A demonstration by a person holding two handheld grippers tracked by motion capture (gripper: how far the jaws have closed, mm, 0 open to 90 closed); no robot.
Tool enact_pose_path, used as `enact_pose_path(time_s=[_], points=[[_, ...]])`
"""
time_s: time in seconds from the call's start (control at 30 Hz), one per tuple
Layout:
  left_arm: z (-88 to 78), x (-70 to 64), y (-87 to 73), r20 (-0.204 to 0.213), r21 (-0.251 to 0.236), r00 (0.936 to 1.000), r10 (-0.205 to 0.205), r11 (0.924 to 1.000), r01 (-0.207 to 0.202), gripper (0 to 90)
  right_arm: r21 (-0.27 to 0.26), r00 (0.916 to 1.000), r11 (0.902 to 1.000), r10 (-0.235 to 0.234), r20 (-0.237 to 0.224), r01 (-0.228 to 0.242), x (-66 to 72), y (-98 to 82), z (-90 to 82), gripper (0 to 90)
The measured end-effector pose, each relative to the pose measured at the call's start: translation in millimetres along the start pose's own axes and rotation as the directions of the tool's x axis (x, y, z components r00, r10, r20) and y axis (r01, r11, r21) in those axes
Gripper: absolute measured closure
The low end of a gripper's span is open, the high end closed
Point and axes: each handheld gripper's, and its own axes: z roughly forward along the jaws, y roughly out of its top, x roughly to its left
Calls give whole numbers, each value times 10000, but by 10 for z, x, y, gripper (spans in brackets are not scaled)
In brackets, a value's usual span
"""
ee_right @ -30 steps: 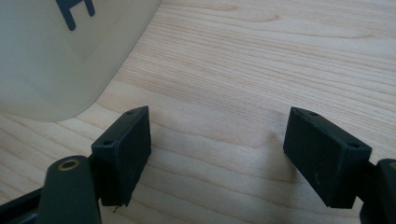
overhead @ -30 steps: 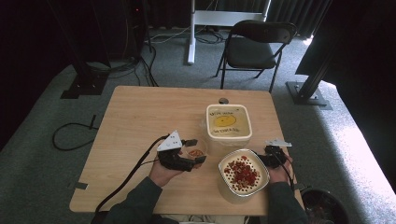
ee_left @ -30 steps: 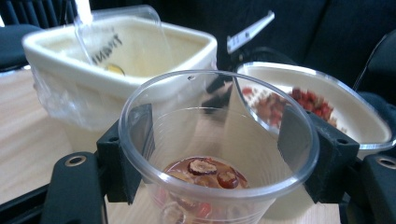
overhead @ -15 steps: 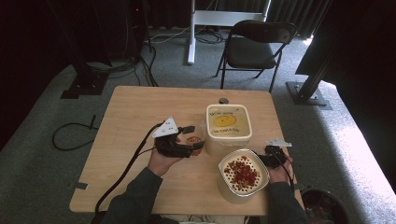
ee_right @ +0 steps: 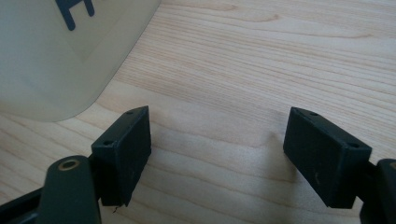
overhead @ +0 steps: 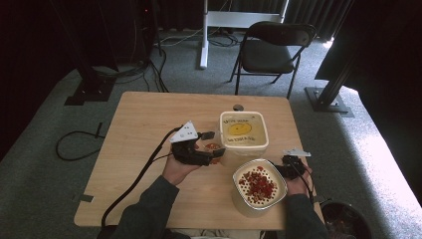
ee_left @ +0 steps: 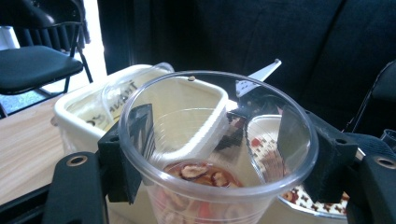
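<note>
The left gripper (ee_left: pixel 219 154) clamps a clear cup (ee_left: pixel 217 140) of red slices mid-tabletop, beside the cream tub (overhead: pixel 244 132); the right gripper (ee_right: pixel 217 154) rests wide, empty, near the right edge.

Your left gripper (overhead: pixel 211 149) is holding the cup (ee_left: pixel 218 154) between its jaws, with the tub (overhead: pixel 244 130) sitting just beyond it and the bowl (overhead: pixel 260 186) lying off to its right. Your right gripper (overhead: pixel 287 167) is resting on the table (overhead: pixel 144 119) beside that bowl's right edge.
</note>
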Motion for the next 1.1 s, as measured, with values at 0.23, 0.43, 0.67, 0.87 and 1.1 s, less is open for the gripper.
enact_pose_path(time_s=[0.23, 0.43, 0.67, 0.87, 1.1], points=[[167, -57, 137, 228, 20, 9992, 329, 9995, -329, 285, -28, 9977, 9982, 603, -312, -604, -45, 50, -163, 322], [372, -76, 238, 595, -82, 9974, 413, 9991, -409, 285, -984, 9964, 9930, 601, -603, -658, -102, 137, -554, 297], [602, -115, 404, 599, -23, 9949, 812, 9967, -812, 285, -1879, 9956, 9818, 107, -933, -282, -34, 257, -935, 260], [738, -109, 518, 620, -207, 9948, 812, 9966, -800, 284, -2600, 9859, 9656, -457, -1608, 24, 129, 387, -1193, 209], [883, -151, 561, 715, -358, 9943, 794, 9964, -770, 284, -3200, 9581, 9458, -1413, -2494, 561, 367, 499, -1356, 190]])
